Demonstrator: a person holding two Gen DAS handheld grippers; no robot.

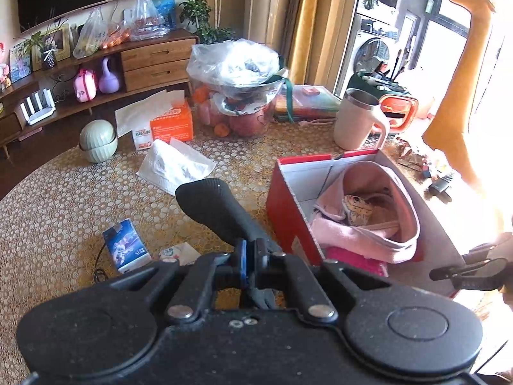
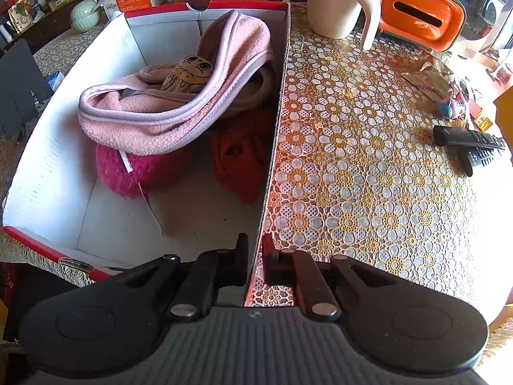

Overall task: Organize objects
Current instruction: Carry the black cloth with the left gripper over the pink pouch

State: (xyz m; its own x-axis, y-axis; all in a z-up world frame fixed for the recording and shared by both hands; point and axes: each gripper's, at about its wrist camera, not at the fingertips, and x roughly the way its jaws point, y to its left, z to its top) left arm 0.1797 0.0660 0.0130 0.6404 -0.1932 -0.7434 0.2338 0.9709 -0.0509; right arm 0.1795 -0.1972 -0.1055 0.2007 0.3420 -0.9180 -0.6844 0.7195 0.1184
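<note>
The cardboard box (image 2: 48,173) sat on the table (image 2: 368,192), its right wall pinched between the fingers of the right gripper (image 2: 255,263) at the near corner. Inside, a folded hat (image 2: 166,118) lay on top of two fuzzy bundles, with a small stuffed toy (image 2: 189,73) nested in its hollow. Beyond the box's far right corner stood a mug (image 2: 336,3), and right of that a tissue holder (image 2: 420,12). Two remote controls (image 2: 471,144) lay at the table's right edge — well apart from the box. Left of the box, the left gripper (image 1: 253,260) held a glove (image 1: 214,208); farther left lay a small packet (image 1: 126,245), a loose tissue (image 1: 174,166) beyond, and a tissue box (image 1: 170,125) behind that.
</note>
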